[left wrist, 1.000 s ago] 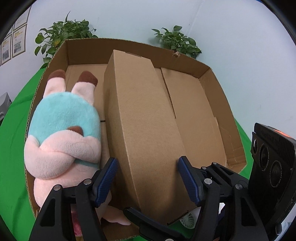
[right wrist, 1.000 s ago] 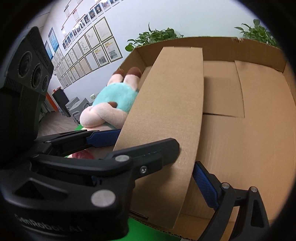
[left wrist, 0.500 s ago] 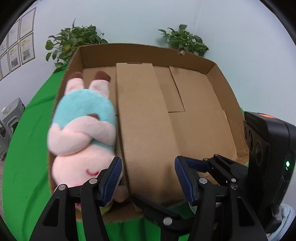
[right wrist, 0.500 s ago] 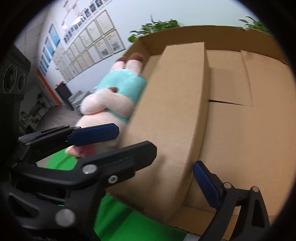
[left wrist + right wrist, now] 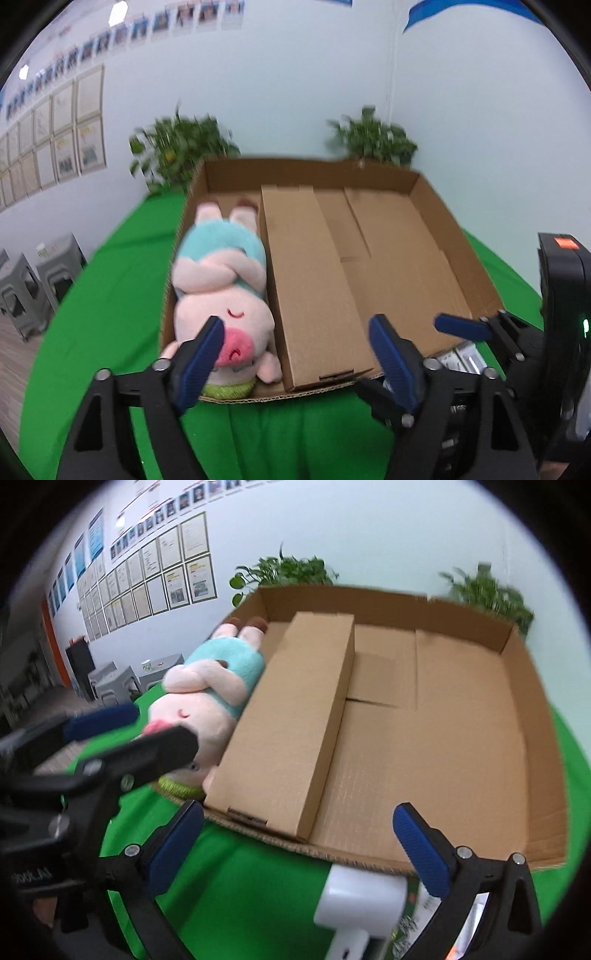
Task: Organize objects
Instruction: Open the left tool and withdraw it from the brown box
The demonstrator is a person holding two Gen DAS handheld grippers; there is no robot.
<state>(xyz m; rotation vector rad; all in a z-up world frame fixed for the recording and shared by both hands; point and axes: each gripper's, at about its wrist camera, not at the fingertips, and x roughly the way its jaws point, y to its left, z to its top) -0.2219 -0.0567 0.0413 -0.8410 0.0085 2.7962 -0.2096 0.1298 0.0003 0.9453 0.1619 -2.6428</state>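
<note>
A wide, shallow cardboard tray (image 5: 476, 280) (image 5: 543, 775) lies on the green cloth. In its left part lies a pink plush pig in a teal shirt (image 5: 221, 280) (image 5: 207, 698). Beside the pig lies a long closed cardboard box (image 5: 314, 288) (image 5: 291, 720). My left gripper (image 5: 299, 350) is open and empty, in front of the tray's near edge. My right gripper (image 5: 295, 845) is open and empty, also in front of the near edge. A white object (image 5: 358, 897) lies on the cloth just below the right gripper.
The green cloth (image 5: 110, 302) covers the table around the tray. Two potted plants (image 5: 177, 147) (image 5: 373, 136) stand behind the tray against the wall. Grey stools (image 5: 33, 280) stand on the floor at left. Some packaging (image 5: 461, 358) lies by the tray's near right corner.
Both grippers have pulled back from over the long box and risen; they now sit in front of the tray's near edge. The box and pig have stayed in the tray.
</note>
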